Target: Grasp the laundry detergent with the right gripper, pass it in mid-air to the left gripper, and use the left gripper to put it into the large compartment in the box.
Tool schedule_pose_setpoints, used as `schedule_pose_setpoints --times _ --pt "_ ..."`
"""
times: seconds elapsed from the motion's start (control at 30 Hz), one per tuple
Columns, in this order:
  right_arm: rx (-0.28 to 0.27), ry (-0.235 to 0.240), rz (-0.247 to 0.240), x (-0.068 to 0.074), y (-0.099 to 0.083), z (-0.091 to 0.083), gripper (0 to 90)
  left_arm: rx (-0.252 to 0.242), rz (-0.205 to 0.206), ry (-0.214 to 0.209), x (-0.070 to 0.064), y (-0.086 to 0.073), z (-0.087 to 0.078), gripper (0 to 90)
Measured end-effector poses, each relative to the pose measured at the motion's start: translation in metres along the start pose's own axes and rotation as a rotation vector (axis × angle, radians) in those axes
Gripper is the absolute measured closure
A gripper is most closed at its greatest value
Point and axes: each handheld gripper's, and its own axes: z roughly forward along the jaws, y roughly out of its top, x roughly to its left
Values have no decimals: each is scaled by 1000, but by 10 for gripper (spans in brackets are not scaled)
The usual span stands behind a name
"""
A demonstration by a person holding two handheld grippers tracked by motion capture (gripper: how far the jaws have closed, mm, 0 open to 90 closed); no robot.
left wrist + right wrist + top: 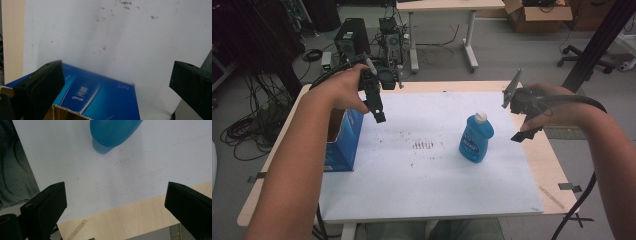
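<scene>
While it stands upright on the white sheet (pixel 422 185) near the table's right half, the blue bottle (pixel 476 138) with its white cap is touched by neither gripper. The right gripper (pixel 523 120) is held just to the bottle's right, above the sheet's edge, its jaws spread wide with nothing between them. The left gripper (pixel 376 102) is raised over the open blue carton (pixel 343 142) at the sheet's left edge, its jaws likewise wide apart and empty.
</scene>
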Motion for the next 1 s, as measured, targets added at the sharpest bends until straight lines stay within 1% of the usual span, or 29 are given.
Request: schedule_pose_setpoints --times 0.1,0.17,0.23,0.3,0.37,0.4,0.43,0.5,0.6,0.63,0.77,0.8,1.0 --pt "5 -3 3 0 0 1 43 3 0 -2 -1 -1 0 2" --pt "-3 -1 4 1 0 3 42 2 3 -6 -4 -1 0 3" --pt "-6 2 0 1 -1 4 43 8 15 -12 -8 0 0 3" --pt "-6 -1 6 2 -2 6 43 12 23 -14 -11 0 0 2" --pt "-11 -7 4 3 -3 7 42 10 29 -20 -15 0 0 2" --pt "-15 -7 12 5 -3 8 43 8 33 -23 -17 0 0 2" --pt "-18 -8 7 5 -4 9 43 12 38 -26 -20 0 1 2" --pt "-18 -8 13 7 -4 10 43 26 49 -29 -24 0 3 2" --pt "-23 -12 14 10 -5 11 43 29 59 -32 -29 -1 5 2" --pt "-30 -12 12 11 -5 12 43 25 65 -36 -33 -2 5 2" --pt "-37 -12 17 13 -6 15 43 19 72 -35 -38 -5 6 2" --pt "-37 -12 21 15 -6 17 43 10 74 -41 -41 -6 7 2" --pt "-76 -6 24 17 -6 24 43 7 80 -41 -50 -9 11 2"
